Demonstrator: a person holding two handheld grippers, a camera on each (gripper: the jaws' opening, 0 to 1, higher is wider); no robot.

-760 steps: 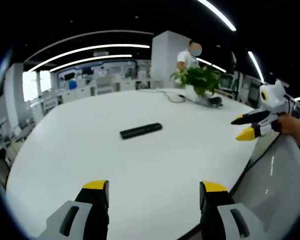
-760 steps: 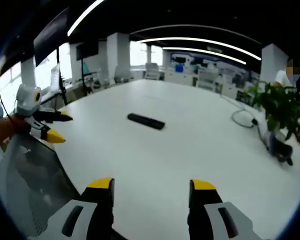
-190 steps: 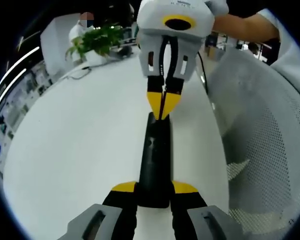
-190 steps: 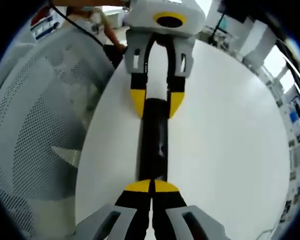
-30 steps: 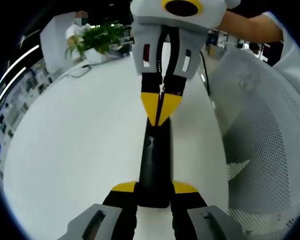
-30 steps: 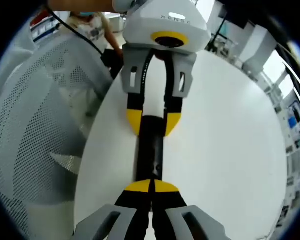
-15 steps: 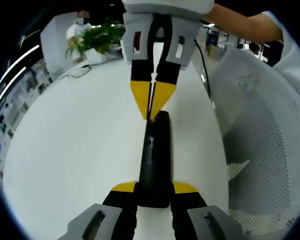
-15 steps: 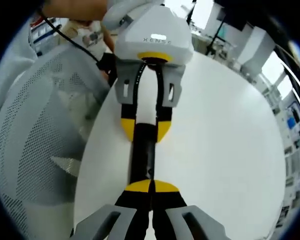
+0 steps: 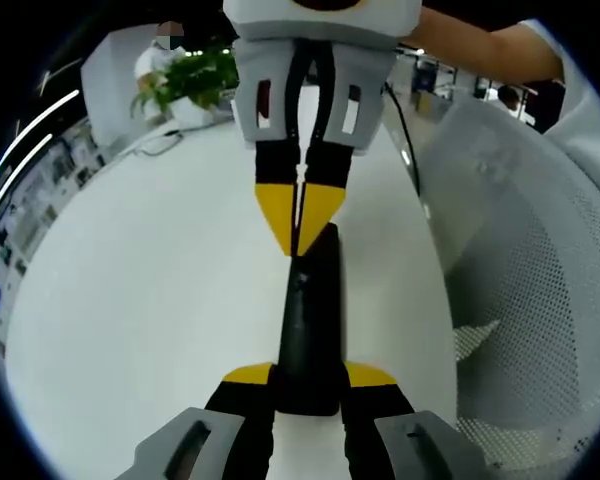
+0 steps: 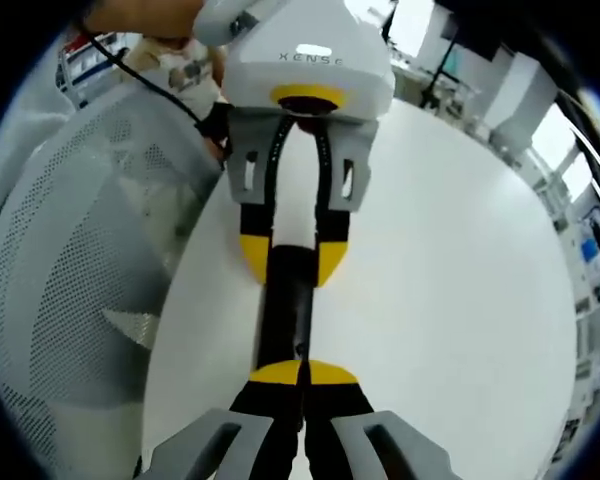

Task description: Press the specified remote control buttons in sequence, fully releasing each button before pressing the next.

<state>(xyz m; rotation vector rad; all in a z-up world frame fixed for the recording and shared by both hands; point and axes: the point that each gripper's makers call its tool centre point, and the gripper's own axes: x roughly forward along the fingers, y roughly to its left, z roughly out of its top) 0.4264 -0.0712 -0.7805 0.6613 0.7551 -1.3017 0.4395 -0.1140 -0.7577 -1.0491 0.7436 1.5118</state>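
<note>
Pressing a button on the black remote control, the right gripper bears down with jaws closed together; the left gripper clamps the remote's near end on the white table. Next: lift clear, fully releasing.

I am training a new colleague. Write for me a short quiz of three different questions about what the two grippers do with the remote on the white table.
1. True or false: the left gripper holds one end of the remote between its jaws.
2. The right gripper's jaws are: A) wide open, B) closed together, tips over the remote.
3. Fill in: beside the table stands a white mesh ____.

Key: 1 true; 2 B; 3 chair.
</note>
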